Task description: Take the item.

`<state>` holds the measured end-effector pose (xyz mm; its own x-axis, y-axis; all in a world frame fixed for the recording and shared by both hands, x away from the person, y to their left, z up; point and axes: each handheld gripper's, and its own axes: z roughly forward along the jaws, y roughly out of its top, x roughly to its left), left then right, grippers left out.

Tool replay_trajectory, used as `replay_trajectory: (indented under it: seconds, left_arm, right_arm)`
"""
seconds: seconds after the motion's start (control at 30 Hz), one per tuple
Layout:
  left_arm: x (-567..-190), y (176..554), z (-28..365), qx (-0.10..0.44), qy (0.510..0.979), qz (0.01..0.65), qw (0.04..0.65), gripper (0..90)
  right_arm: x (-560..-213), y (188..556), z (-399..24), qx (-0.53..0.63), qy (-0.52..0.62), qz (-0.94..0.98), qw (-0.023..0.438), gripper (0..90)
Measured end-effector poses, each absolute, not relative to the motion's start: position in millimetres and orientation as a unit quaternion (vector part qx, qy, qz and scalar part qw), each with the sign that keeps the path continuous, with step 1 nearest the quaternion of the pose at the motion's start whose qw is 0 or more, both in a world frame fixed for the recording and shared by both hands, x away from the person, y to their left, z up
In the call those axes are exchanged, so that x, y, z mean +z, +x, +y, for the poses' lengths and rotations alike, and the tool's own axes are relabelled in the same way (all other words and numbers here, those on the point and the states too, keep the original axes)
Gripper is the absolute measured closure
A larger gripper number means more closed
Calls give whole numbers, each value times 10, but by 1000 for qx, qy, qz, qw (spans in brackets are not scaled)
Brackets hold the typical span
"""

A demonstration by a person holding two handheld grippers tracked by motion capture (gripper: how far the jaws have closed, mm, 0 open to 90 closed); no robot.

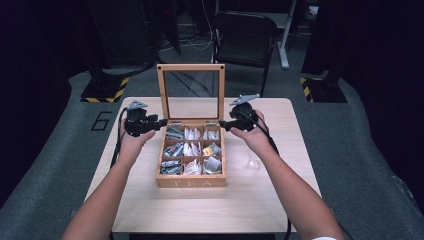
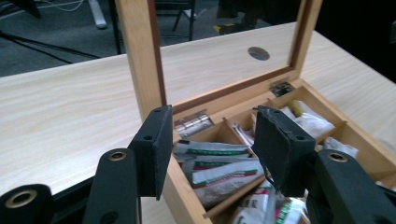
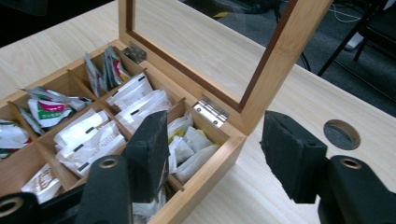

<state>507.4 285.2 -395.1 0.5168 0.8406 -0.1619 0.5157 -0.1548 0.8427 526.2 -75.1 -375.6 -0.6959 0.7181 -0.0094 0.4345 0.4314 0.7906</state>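
Note:
A wooden tea box [image 1: 190,182] marked "TEA" stands mid-table, its glass-paned lid [image 1: 162,92] raised upright. Its nine compartments hold tea bags [image 1: 191,150]. My left gripper [image 1: 162,122] hovers at the box's back left corner, pointing right. In the left gripper view its jaws [image 2: 212,140] stand apart, one outside the left wall [image 2: 180,186], one over green-and-white sachets [image 2: 219,175], gripping nothing. My right gripper [image 1: 222,123] mirrors it at the back right corner. Its jaws [image 3: 215,140] straddle the right wall [image 3: 210,175] near the hinge [image 3: 211,112], open, with white sachets [image 3: 93,135] beyond.
A small clear object [image 1: 253,164] lies on the table right of the box. A round hole [image 3: 341,134] is cut in the tabletop behind the box. A black chair [image 1: 245,37] stands beyond the table's far edge.

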Motion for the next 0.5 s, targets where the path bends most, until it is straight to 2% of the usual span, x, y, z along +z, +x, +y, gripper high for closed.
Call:
replay_trajectory:
  seconds: [0.23, 0.5]
  left_arm:
    - [-3952, 4997, 2848, 187, 743, 460, 448, 455]
    - [-3889, 4878, 2809, 197, 745, 457, 445, 443]
  right_arm:
    - [-3783, 5180, -770, 399, 340, 832, 180, 450]
    - [-3796, 5013, -765, 399, 340, 836, 163, 508]
